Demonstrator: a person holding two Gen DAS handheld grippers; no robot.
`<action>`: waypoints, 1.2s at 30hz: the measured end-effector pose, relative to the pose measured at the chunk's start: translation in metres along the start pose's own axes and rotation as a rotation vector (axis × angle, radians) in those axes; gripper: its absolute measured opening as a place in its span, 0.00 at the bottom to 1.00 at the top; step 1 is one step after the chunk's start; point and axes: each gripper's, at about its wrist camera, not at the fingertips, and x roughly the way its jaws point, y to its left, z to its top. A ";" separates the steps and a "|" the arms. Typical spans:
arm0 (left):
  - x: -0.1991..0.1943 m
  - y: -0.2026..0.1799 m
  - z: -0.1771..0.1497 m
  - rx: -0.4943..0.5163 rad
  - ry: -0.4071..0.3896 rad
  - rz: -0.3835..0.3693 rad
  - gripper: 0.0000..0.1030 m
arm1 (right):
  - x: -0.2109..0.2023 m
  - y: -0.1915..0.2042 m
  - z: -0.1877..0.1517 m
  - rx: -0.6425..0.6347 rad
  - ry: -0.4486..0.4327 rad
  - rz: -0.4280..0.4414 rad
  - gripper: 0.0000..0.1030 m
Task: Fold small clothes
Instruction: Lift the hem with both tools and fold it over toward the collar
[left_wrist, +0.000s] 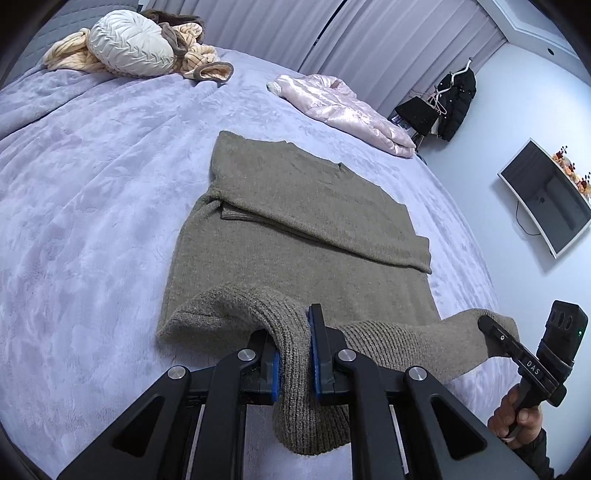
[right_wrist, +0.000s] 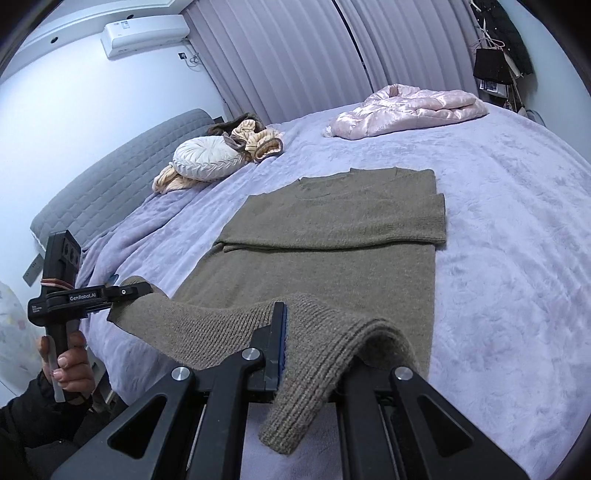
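An olive-brown knit sweater (left_wrist: 303, 206) lies flat on the lilac bed, its sleeves folded across the chest; it also shows in the right wrist view (right_wrist: 332, 236). My left gripper (left_wrist: 295, 354) is shut on the ribbed bottom hem near its left corner, lifted a little off the bed. My right gripper (right_wrist: 314, 339) is shut on the same hem near the other corner; cloth drapes over its right finger. Each gripper shows in the other's view, the right gripper (left_wrist: 491, 328) and the left gripper (right_wrist: 136, 295), both pinching the hem.
A pink satin jacket (left_wrist: 343, 107) lies at the far side of the bed (left_wrist: 92, 184). A round cream cushion (left_wrist: 129, 40) and peach and brown clothes sit by the grey headboard (right_wrist: 110, 177). A wall monitor (left_wrist: 546, 195) and hanging dark clothes (left_wrist: 454, 99) are on the right.
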 end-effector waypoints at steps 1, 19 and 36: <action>0.002 -0.001 0.003 0.000 0.000 0.003 0.13 | 0.001 0.000 0.005 -0.002 0.000 -0.007 0.06; 0.031 -0.020 0.066 0.020 0.010 0.059 0.13 | 0.036 -0.020 0.067 0.023 0.017 -0.083 0.06; 0.071 -0.014 0.126 -0.031 0.016 0.068 0.13 | 0.075 -0.044 0.124 0.049 0.029 -0.126 0.06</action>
